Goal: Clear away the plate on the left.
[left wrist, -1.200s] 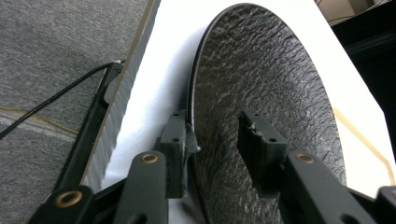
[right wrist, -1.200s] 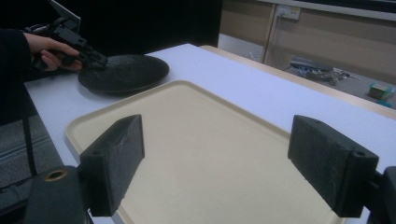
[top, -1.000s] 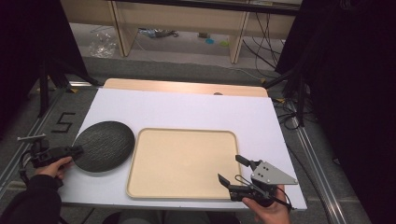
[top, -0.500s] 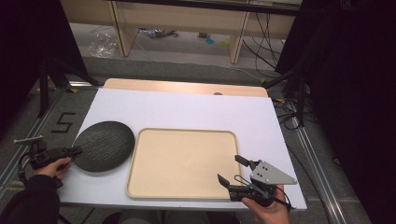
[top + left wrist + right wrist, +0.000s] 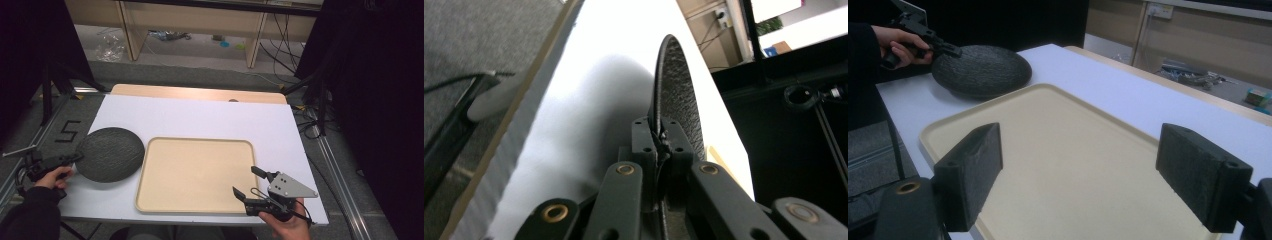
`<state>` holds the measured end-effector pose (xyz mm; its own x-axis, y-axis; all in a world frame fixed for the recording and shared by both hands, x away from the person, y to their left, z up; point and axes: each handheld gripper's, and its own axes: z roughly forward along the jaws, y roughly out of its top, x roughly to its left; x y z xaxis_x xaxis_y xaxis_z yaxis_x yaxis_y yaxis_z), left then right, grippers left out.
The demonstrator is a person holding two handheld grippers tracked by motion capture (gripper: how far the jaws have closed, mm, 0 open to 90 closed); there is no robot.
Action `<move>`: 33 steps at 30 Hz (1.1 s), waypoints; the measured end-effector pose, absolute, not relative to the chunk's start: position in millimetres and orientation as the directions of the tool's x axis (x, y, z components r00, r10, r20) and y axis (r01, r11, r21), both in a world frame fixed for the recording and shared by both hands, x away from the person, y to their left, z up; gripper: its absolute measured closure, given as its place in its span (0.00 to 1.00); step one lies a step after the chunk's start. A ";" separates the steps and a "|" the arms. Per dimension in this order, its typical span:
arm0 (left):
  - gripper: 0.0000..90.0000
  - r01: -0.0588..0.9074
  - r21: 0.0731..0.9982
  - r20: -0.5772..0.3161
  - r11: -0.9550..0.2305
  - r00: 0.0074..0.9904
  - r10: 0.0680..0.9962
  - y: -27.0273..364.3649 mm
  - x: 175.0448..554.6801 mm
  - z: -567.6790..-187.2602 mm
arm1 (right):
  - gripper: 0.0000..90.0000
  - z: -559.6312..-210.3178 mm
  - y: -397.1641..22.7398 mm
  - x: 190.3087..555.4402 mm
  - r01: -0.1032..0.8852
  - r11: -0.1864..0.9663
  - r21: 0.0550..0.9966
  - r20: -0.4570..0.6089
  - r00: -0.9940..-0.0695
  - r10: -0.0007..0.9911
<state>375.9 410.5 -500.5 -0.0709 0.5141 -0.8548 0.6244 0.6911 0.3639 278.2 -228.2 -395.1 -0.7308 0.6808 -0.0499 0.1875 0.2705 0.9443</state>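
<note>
Room, high view: dim floor with cables and pale wooden shelving behind the white table [image 5: 200,117], and a "5" marked on the floor at its left.
Surface, high view: I see a beige tray [image 5: 195,175] mid-table, nothing on it, with the dark plate [image 5: 110,154] just beside its left edge.
Change, high view: my left gripper [image 5: 75,158] has just been closing its jaws on the plate's near-left rim; a second ago they stood wider at the same spot.
Right side, high view: my right gripper [image 5: 246,182] sits at the tray's near-right corner, jaws spread.
Grip, left gripper view: both pads are pinched on the plate [image 5: 674,95] rim, which runs edge-on between them, the table [image 5: 589,75] white beyond.
Meaning: I judge the grasp made, so the plate is ready to lift toward the tray.
Jaws, right gripper view: wide apart over the tray [image 5: 1068,150], holding nothing.
Far end, right gripper view: the left gripper [image 5: 950,49] clamps the plate [image 5: 980,70], whose grasped side looks slightly raised.
</note>
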 end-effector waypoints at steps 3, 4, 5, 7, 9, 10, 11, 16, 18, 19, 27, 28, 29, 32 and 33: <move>0.97 0.618 0.388 -0.843 0.684 -0.063 0.535 407.6 375.9 -496.3 | 0.22 -395.5 -227.3 278.4 0.192 0.271 0.943 -0.045 -0.733 0.679; 0.97 0.616 0.389 -0.844 0.685 -0.059 0.533 407.7 375.6 -496.5 | 0.22 -396.5 -226.2 279.0 0.180 0.260 0.949 -0.046 -0.736 0.676; 0.97 0.609 0.393 -0.846 0.689 -0.054 0.531 407.7 374.9 -498.1 | 0.22 -395.9 -226.3 278.5 0.184 0.264 0.947 -0.046 -0.734 0.677; 0.97 0.604 0.389 -0.851 0.695 -0.054 0.522 408.0 374.4 -500.2 | 0.22 -395.1 -227.2 277.7 0.191 0.271 0.943 -0.048 -0.731 0.681; 0.97 0.609 0.404 -0.848 0.683 -0.032 0.530 408.9 374.7 -499.9 | 0.22 -395.2 -227.7 278.1 0.186 0.272 0.944 -0.051 -0.734 0.677; 0.97 0.608 0.409 -0.842 0.681 -0.036 0.538 408.2 374.9 -498.7 | 0.22 -395.2 -227.6 278.3 0.190 0.269 0.944 -0.045 -0.734 0.677; 0.97 0.610 0.404 -0.841 0.682 -0.045 0.539 407.4 375.7 -496.9 | 0.22 -395.4 -227.2 278.6 0.192 0.271 0.943 -0.045 -0.734 0.677; 0.97 0.606 0.433 -0.828 0.667 -0.024 0.560 405.5 376.3 -492.5 | 0.22 -395.2 -226.0 277.7 0.184 0.266 0.946 -0.049 -0.732 0.680; 0.97 0.601 0.425 -0.832 0.677 -0.035 0.554 405.1 375.7 -493.1 | 0.22 -395.6 -226.3 278.2 0.179 0.268 0.947 -0.054 -0.731 0.680; 0.97 0.599 0.423 -0.834 0.679 -0.034 0.550 405.6 375.4 -493.8 | 0.22 -395.5 -226.4 278.1 0.180 0.268 0.947 -0.054 -0.731 0.680; 0.96 0.522 0.368 -0.859 0.769 -0.126 0.496 405.7 369.7 -493.1 | 0.22 -394.9 -226.4 277.1 0.180 0.262 0.948 -0.048 -0.733 0.678; 0.95 0.515 0.360 -0.860 0.778 -0.139 0.490 406.5 368.8 -494.2 | 0.22 -395.0 -226.7 276.9 0.180 0.264 0.948 -0.049 -0.734 0.677; 0.95 0.508 0.358 -0.862 0.783 -0.142 0.487 406.8 368.1 -494.0 | 0.22 -394.9 -226.8 277.0 0.181 0.264 0.947 -0.049 -0.734 0.678; 0.94 0.476 0.344 -0.878 0.809 -0.142 0.457 408.9 364.9 -492.8 | 0.22 -395.0 -226.4 277.0 0.182 0.264 0.947 -0.047 -0.735 0.677; 0.94 0.477 0.339 -0.884 0.811 -0.134 0.448 410.4 364.5 -492.9 | 0.22 -395.0 -226.3 277.0 0.180 0.263 0.948 -0.048 -0.736 0.676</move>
